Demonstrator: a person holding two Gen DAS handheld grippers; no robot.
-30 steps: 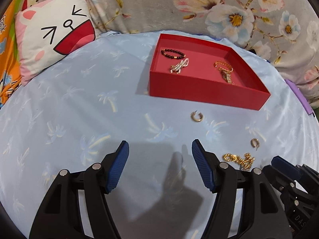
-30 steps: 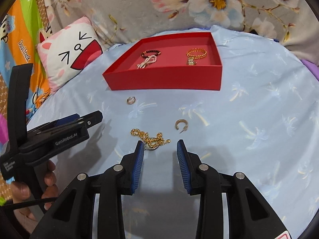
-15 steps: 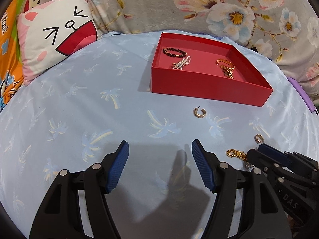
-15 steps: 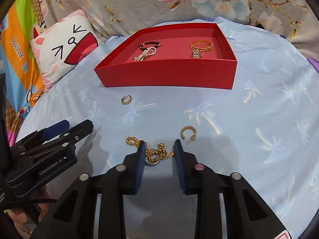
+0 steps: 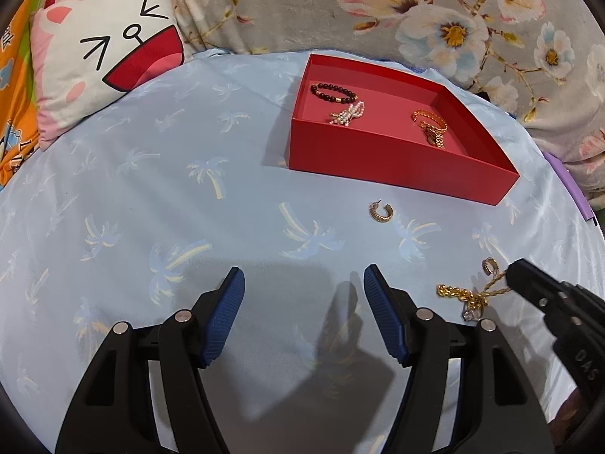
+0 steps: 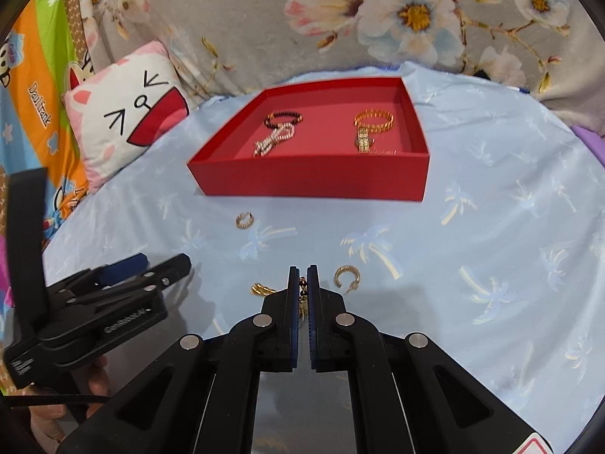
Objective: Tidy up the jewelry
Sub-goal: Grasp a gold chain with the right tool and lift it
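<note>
The right gripper (image 6: 302, 280) is clamping a gold chain (image 5: 463, 294), with its jaws nearly touching. In the left wrist view, the chain is running from the gripper tip leftward and down to the blue palm-print sheet (image 5: 151, 189), its long axis lying roughly left to right, with a small clear stone at its lower end. The left gripper (image 5: 302, 314) is hovering over the sheet with its jaws spread wide and holding nothing.

A red tray (image 6: 314, 179) is sitting farther back on the sheet. It is holding a dark bead bracelet (image 6: 283, 118), a pearl piece (image 6: 274, 140) and a gold bracelet (image 6: 373, 123). Two gold hoop earrings are lying on the sheet: one (image 6: 347, 275) just right of the right gripper, one (image 6: 244, 220) nearer the tray. A cat-face pillow (image 6: 124, 121) is resting at the left.
</note>
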